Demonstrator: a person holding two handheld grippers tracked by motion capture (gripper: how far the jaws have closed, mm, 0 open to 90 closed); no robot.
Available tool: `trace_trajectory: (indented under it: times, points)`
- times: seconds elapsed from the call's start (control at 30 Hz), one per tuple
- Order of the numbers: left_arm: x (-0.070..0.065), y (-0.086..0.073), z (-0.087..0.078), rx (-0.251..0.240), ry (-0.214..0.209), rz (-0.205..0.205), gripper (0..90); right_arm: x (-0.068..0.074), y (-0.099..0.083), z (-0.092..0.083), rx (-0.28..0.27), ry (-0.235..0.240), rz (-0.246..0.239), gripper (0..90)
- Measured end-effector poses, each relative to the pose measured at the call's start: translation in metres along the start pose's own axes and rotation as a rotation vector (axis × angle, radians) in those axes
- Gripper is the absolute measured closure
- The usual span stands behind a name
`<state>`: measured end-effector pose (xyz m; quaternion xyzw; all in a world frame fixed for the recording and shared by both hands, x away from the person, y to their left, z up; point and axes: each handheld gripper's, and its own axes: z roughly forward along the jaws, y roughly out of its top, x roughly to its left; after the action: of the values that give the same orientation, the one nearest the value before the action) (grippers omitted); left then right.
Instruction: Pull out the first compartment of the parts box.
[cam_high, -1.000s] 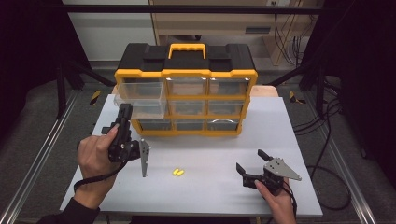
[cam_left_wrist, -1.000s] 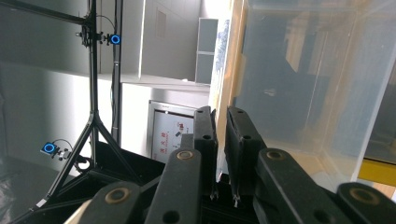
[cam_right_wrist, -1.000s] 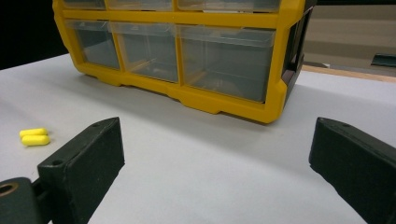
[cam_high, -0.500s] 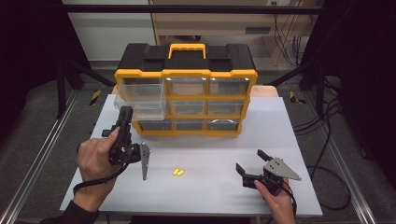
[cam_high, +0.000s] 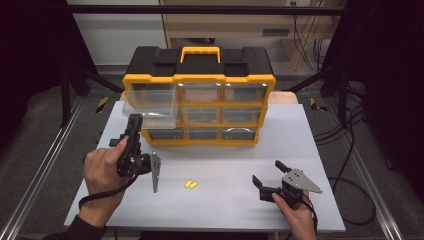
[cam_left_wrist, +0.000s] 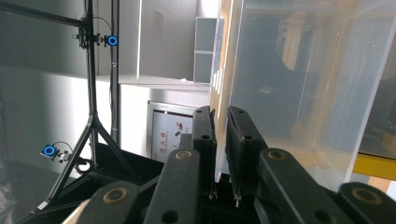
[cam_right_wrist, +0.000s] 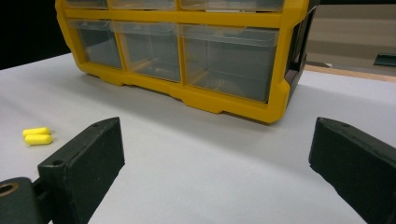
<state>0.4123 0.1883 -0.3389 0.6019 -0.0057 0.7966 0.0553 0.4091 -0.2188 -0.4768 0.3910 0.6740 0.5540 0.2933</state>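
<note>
Two tongs: our left tongs (cam_high: 133, 126) clamp the front wall of a pulled-out clear drawer (cam_high: 150, 116). Our right tongs (cam_high: 270, 174) rest apart on the counter (cam_high: 225, 205), near two yellow capsules (cam_high: 190, 184).

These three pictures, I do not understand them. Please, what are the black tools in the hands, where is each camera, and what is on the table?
No robot is here. A person holds a tool with two black jaws in each hand.

The high view looks down from above the person's side of the table. The left hand-held gripper reaches to the yellow and black drawer cabinet. The right hand-held gripper is low over the table near the front right, jaws wide open and holding nothing.

The other two pictures come from a camera riding on each tool. In the left gripper view, the jaws are nearly closed on the thin front edge of a clear drawer, which sticks out of the cabinet's left column. The right gripper view looks across the table at the cabinet.

Two small yellow pieces lie on the table between the hands.
</note>
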Motion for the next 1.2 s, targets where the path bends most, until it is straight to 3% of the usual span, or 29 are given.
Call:
trace_trajectory:
  times: [0.03, 0.07, 0.1, 0.13, 0.17, 0.37, 0.4, 0.43, 0.53, 0.63, 0.67, 0.7, 0.8, 0.9, 1.2]
  points:
    - [0.001, -0.001, 0.0, -0.008, -0.005, -0.034, 80.5, 0.0, 0.0, 0.0, 0.0, 0.0, 0.0, 3.6]
    - [0.001, -0.001, 0.0, -0.008, -0.005, -0.034, 77.4, 0.0, 0.0, 0.0, 0.0, 0.0, 0.0, 3.6]
    - [0.002, -0.001, 0.0, -0.005, -0.007, -0.074, 77.4, 0.0, 0.0, 0.0, 0.0, 0.0, -0.001, 3.6]
    - [0.002, -0.002, 0.001, 0.0, -0.007, -0.1, 71.1, 0.0, 0.0, 0.0, -0.001, 0.0, -0.001, 3.6]
    - [0.003, -0.003, -0.001, 0.002, -0.006, -0.154, 59.5, 0.0, 0.0, 0.0, -0.002, 0.002, 0.0, 3.5]
    - [0.007, -0.007, -0.012, 0.017, -0.057, -0.354, 34.9, 0.0, 0.0, 0.0, -0.002, 0.003, -0.004, 3.5]
    - [0.007, -0.007, -0.012, 0.017, -0.057, -0.354, 31.6, 0.0, 0.0, 0.0, -0.002, 0.003, -0.005, 3.5]
    - [0.007, -0.01, -0.016, 0.031, -0.082, -0.426, 28.0, 0.0, 0.0, 0.0, 0.0, 0.002, -0.005, 3.5]
    - [0.004, -0.015, -0.018, 0.046, -0.136, -0.542, 20.7, 0.0, 0.0, 0.0, 0.0, 0.002, -0.007, 3.5]
    - [-0.002, -0.02, -0.019, 0.069, -0.19, -0.594, 16.1, 0.001, 0.0, 0.0, 0.003, 0.003, -0.009, 3.5]
    - [-0.002, -0.02, -0.019, 0.069, -0.19, -0.594, 14.8, 0.001, 0.0, 0.0, 0.004, 0.003, -0.01, 3.5]
    - [-0.006, -0.025, -0.02, 0.075, -0.226, -0.665, 13.6, 0.001, 0.0, 0.0, 0.004, 0.002, -0.01, 3.5]
    - [-0.012, -0.03, -0.016, 0.084, -0.317, -0.717, 9.1, 0.001, 0.0, 0.001, 0.006, 0.001, -0.012, 3.5]
    - [-0.019, -0.034, -0.015, 0.084, -0.396, -0.812, 7.1, 0.001, 0.0, 0.001, 0.008, 0.0, -0.013, 3.5]
    - [-0.039, -0.042, -0.013, 0.086, -0.62, -0.974, 4.8, 0.001, 0.0, 0.0, 0.004, 0.0, -0.015, 3.5]
